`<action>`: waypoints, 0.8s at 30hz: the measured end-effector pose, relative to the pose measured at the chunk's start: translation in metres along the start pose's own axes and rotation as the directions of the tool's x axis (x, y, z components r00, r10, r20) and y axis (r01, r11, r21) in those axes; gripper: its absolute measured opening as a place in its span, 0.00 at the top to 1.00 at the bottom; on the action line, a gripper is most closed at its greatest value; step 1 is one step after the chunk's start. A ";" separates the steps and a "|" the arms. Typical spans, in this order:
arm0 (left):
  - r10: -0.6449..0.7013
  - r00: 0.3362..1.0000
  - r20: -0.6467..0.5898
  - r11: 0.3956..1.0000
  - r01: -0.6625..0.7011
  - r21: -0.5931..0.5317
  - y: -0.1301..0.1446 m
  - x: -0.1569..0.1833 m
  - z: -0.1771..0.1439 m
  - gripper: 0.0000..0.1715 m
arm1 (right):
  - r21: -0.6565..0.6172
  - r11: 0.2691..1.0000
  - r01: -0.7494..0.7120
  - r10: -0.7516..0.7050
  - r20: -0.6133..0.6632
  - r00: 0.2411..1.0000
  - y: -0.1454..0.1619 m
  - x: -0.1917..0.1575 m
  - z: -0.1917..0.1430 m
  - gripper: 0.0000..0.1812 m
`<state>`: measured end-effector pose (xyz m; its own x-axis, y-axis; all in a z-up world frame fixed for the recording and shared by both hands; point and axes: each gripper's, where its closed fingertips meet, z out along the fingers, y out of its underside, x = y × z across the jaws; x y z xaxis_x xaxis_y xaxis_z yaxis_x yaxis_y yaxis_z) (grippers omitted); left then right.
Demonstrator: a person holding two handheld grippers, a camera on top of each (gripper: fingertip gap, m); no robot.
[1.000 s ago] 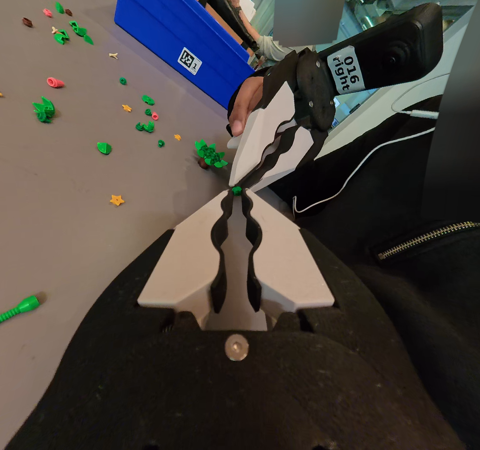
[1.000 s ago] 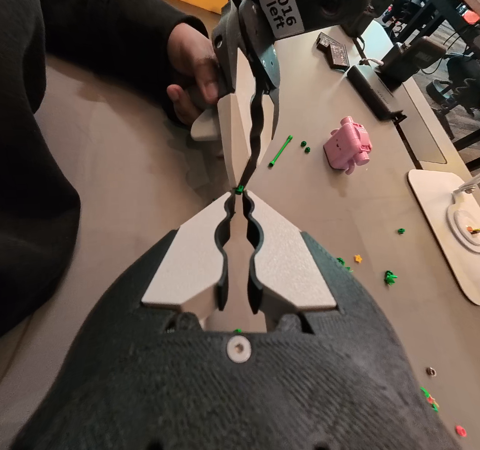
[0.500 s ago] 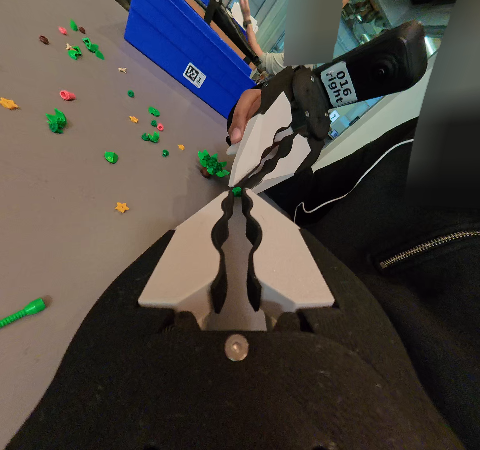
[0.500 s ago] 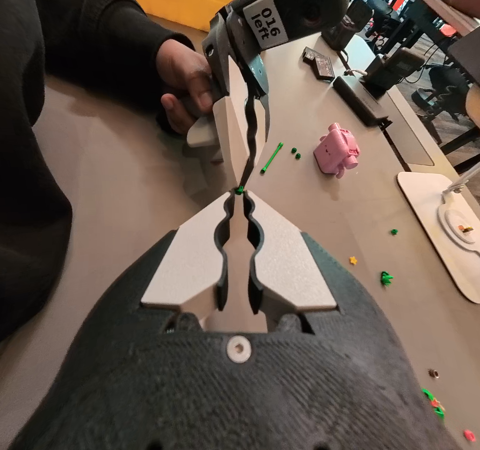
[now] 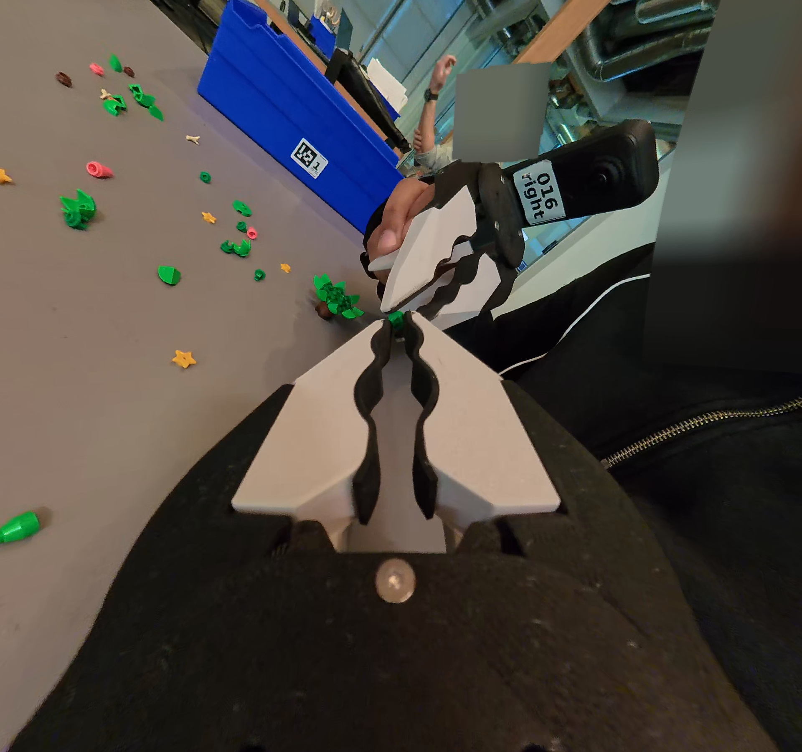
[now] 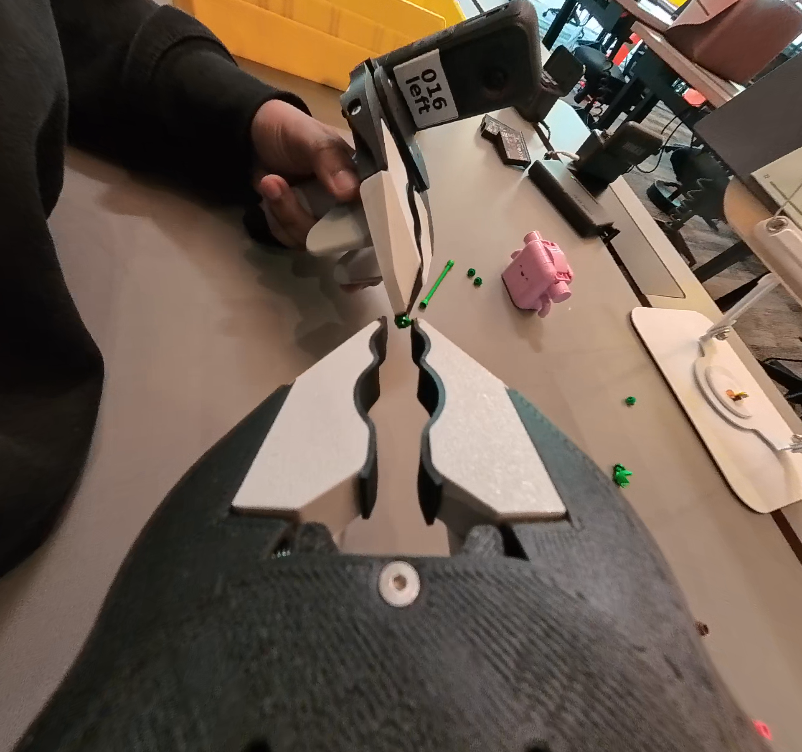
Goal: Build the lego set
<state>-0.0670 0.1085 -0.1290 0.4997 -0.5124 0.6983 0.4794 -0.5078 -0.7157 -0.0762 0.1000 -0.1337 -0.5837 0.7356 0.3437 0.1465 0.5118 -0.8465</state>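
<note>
My left gripper (image 5: 397, 325) is shut on a tiny green lego piece (image 5: 396, 320), held above the grey table (image 5: 108, 406). My right gripper (image 6: 398, 323) meets it tip to tip. In the right wrist view the same green piece (image 6: 402, 321) sits between the right fingertips, which stand slightly apart with a small gap on the left side. The left gripper (image 6: 404, 312) comes down onto the piece from above. The right gripper (image 5: 405, 311) shows just beyond the piece in the left wrist view. A hand holds each gripper.
A blue bin (image 5: 295, 124) and a yellow bin (image 6: 304, 6) stand at the table's far sides. Loose green, pink and yellow pieces lie scattered, with a green plant assembly (image 5: 336, 295), a green rod (image 6: 436, 284), a pink lego figure (image 6: 538, 275) and a white board (image 6: 716, 406). Both grippers' tips are close together, under 4 cm apart. Left tips and right tips are each some 20 cm from the pink lego figure (image 6: 538, 275).
Both grippers stayed tip to tip on the green piece while tilting and shifting over the table. The right fingertips have parted a little around the piece.
</note>
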 end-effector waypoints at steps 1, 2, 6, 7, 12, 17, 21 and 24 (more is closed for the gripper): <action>-0.001 1.000 -0.001 1.000 0.001 0.000 0.000 0.000 0.000 0.99 | 0.001 1.000 0.000 0.000 -0.001 1.000 0.000 0.000 0.000 0.95; -0.001 1.000 -0.003 1.000 0.001 0.001 0.000 0.001 0.000 0.99 | 0.002 1.000 -0.001 0.001 -0.001 1.000 0.000 0.000 0.000 0.95; -0.006 1.000 -0.013 1.000 0.006 0.000 0.001 0.002 0.001 0.99 | 0.004 1.000 0.002 -0.002 -0.006 1.000 -0.001 0.001 0.000 0.97; -0.007 1.000 -0.015 1.000 0.007 0.001 0.001 0.002 0.001 0.99 | 0.005 1.000 0.002 -0.002 -0.005 1.000 -0.001 0.000 0.000 0.97; -0.009 1.000 -0.026 1.000 0.009 0.006 0.000 0.003 0.001 0.99 | 0.013 1.000 -0.008 0.008 -0.002 1.000 -0.003 0.000 -0.001 0.97; -0.004 0.999 -0.034 1.000 0.004 0.007 -0.001 0.005 0.001 0.99 | 0.023 0.999 -0.032 0.032 0.011 0.999 -0.005 0.000 -0.002 0.97; 0.002 0.999 -0.039 1.000 -0.001 0.013 -0.001 0.006 0.002 0.99 | 0.030 0.998 -0.047 0.047 0.017 0.999 -0.006 0.000 -0.002 0.97; 0.008 0.999 -0.035 1.000 -0.008 0.018 -0.002 0.006 0.002 0.99 | 0.029 0.998 -0.053 0.052 0.019 0.998 -0.006 0.000 -0.002 0.97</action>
<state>-0.0637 0.1074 -0.1234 0.4780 -0.5407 0.6922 0.4887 -0.4912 -0.7211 -0.0756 0.0982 -0.1281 -0.5901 0.7528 0.2915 0.1537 0.4593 -0.8749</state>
